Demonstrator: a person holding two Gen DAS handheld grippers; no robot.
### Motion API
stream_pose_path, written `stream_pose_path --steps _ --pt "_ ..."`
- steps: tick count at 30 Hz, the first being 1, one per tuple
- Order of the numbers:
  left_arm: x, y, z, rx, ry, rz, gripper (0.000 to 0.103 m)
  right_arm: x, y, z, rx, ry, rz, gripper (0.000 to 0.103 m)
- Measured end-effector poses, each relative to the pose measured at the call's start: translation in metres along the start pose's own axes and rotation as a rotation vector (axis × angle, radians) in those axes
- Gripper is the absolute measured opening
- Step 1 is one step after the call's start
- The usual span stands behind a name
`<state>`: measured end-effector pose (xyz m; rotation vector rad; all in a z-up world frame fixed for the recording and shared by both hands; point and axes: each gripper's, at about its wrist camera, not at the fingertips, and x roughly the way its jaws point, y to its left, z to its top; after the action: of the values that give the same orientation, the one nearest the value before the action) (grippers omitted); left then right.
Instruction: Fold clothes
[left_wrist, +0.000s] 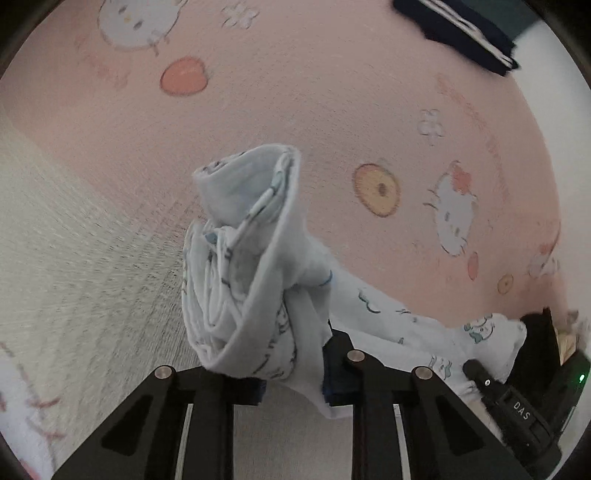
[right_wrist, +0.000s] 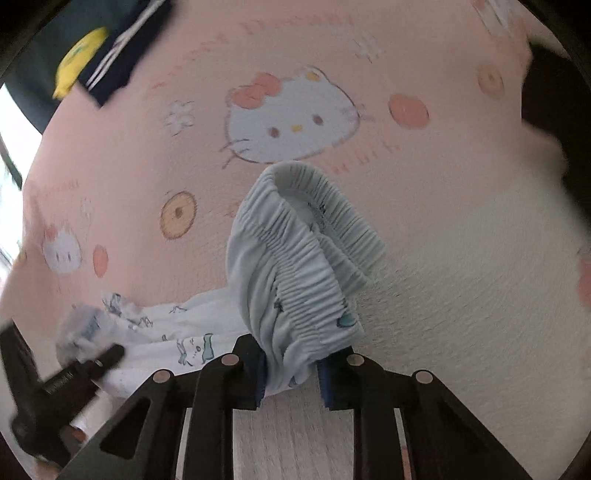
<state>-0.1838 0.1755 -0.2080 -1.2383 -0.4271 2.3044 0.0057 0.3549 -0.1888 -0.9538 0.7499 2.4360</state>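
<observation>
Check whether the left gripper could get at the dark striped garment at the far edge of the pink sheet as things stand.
Probably not yet: the left gripper is shut on the pale printed garment, so it has no free grip. The pink sheet toward the dark striped garment looks unobstructed.

A home bedroom — pink cartoon-cat bedsheet (right_wrist: 295, 122), folded dark clothes (left_wrist: 461, 33) on it.

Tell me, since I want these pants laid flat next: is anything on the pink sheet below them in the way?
Nothing visible. Both grippers, left and right, hold the pale blue pants over bare pink sheet. The dark folded garment lies at the far edge.
</observation>
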Motion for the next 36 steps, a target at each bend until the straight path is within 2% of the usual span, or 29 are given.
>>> stream_pose_path --steps 3,7,9,12,16,20,23,25,27,28,29,31,32,36 --pt "-0.022 -0.001 -0.006 0.041 -0.02 0.005 0.019 -0.02 0.005 -0.007 -0.051 -0.004 0.014 0.019" --pt "-0.032 0.01 -0.012 0.062 -0.007 0.017 0.019 -0.039 0.012 -0.024 -0.116 -0.009 0.038 0.02" --pt "-0.03 0.016 -0.016 0.034 0.022 0.013 0.019 -0.036 0.012 -0.028 -0.125 0.005 0.052 0.02" --pt "-0.024 0.025 -0.026 0.009 0.076 0.012 0.019 -0.022 0.006 -0.03 -0.064 0.077 0.052 0.02" --pt "-0.031 0.022 -0.042 0.1 0.08 0.044 0.019 -0.012 -0.004 -0.035 -0.036 0.124 0.078 0.02" --pt "-0.032 0.024 -0.046 0.129 0.089 0.033 0.021 -0.008 -0.012 -0.04 -0.055 0.132 0.129 0.022" --pt "-0.031 0.026 -0.04 0.13 0.129 0.001 0.023 -0.007 -0.012 -0.036 -0.073 0.143 0.148 0.027" --pt "-0.033 0.025 -0.039 0.149 0.174 0.009 0.025 -0.006 -0.011 -0.032 -0.066 0.16 0.157 0.036" --pt "-0.036 0.025 -0.036 0.137 0.195 0.02 0.029 -0.007 -0.005 -0.031 -0.063 0.172 0.201 0.067" --pt "-0.037 0.025 -0.035 0.127 0.203 0.026 0.037 -0.008 -0.001 -0.031 -0.077 0.177 0.191 0.07" --pt "-0.04 0.026 -0.034 0.113 0.207 0.028 0.049 -0.008 0.004 -0.031 -0.092 0.181 0.179 0.071" --pt "-0.05 0.027 -0.037 0.092 0.2 0.027 0.061 -0.011 0.009 -0.034 -0.122 0.182 0.138 0.071" --pt "-0.054 0.027 -0.038 0.086 0.199 0.032 0.063 -0.012 0.012 -0.035 -0.136 0.182 0.118 0.071" --pt "-0.06 0.023 -0.038 0.078 0.223 0.072 0.064 -0.013 0.001 -0.032 -0.068 0.212 0.122 0.072"
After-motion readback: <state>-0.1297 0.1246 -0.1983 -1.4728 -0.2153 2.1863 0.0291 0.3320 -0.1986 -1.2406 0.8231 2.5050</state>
